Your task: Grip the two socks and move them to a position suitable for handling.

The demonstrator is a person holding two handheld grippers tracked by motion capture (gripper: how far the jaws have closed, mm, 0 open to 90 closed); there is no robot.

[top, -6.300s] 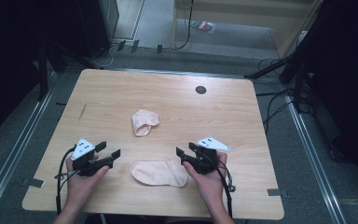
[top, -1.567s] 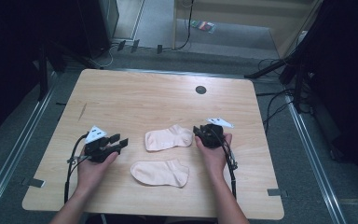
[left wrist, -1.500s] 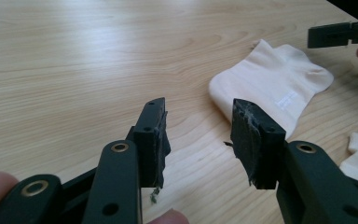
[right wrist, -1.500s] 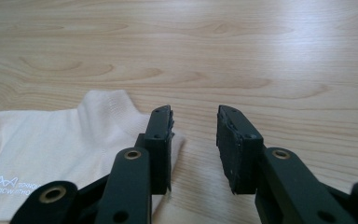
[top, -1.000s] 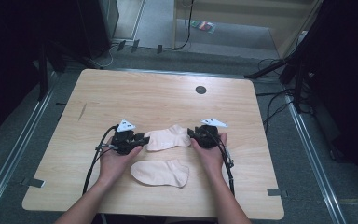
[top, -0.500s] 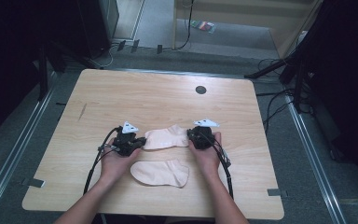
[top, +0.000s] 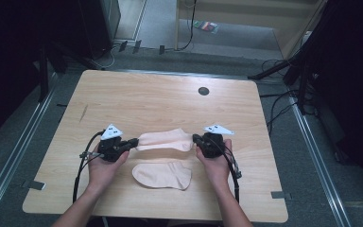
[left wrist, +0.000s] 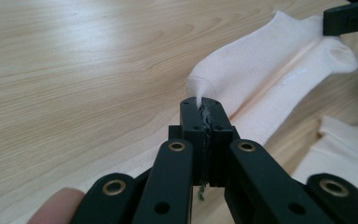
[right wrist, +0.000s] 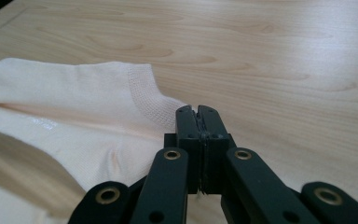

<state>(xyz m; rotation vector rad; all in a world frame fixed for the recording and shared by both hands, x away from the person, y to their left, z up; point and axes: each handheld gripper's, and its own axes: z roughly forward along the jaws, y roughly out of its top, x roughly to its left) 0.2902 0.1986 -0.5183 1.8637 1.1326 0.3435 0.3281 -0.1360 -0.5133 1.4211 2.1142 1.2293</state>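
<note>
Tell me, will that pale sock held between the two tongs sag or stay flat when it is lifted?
It will probably sag: the held sock is thin knit that already bows between the left tongs and right tongs. It looks light, since small pinches at its ends raise it. Slipping seems unlikely, as both tongs are shut tight on fabric.

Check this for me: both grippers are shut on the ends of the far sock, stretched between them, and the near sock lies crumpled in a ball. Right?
Not quite. The near sock lies flat and spread out on the table, as the high view shows. The rest holds: the left gripper and right gripper are shut on the ends of the far sock, stretched between them.
</note>
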